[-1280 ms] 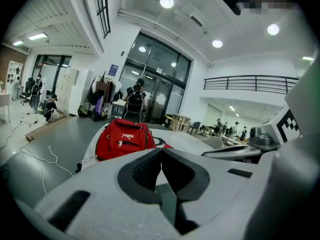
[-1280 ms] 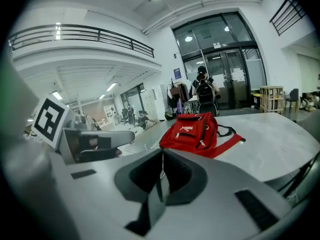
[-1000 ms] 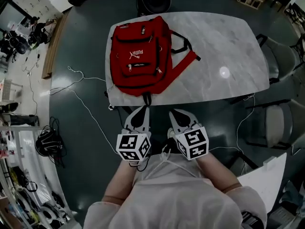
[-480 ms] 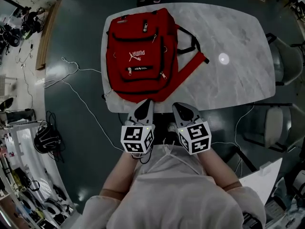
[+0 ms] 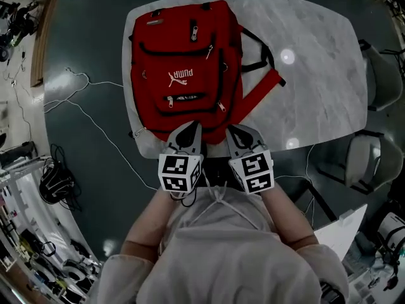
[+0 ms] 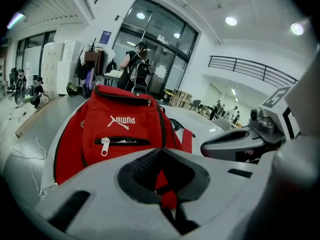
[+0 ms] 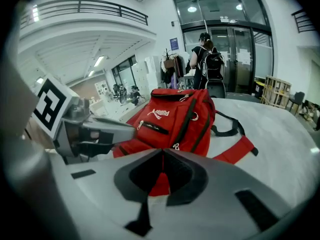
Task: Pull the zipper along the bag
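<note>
A dark floor (image 5: 95, 56) is seen from above, and on it a pale marble table (image 5: 316, 75) with rounded corners is set. The lower part of the head view is filled by a person (image 5: 221, 258) in a light top, standing at the near edge of the table. A red backpack (image 5: 183, 62) is laid flat on the left part of the table, front side up, with its near end reaching the table edge closest to the person. Two grey chairs (image 5: 370, 160) are placed by the right side of the table. The left gripper (image 5: 188, 128) and the right gripper (image 5: 235, 132) are held side by side, close together, with their tips pointed at the near end of the backpack; whether the fabric is touched cannot be told. In the left gripper view the jaws are seen brought together at the tips, with nothing caught between them and only the red of the backpack showing through the gap behind the tips. In the right gripper view the jaws are likewise pressed together and nothing is gripped. A red shoulder strap (image 5: 262, 94) and a black strap (image 5: 262, 49) are spread out on the table to the right of the backpack. A thin white cord (image 5: 95, 116) is trailed over the floor to the left of the table. A metal zipper pull (image 5: 169, 101) is seen hanging at the left end of the front pocket's zipper, well clear of both grippers.
</note>
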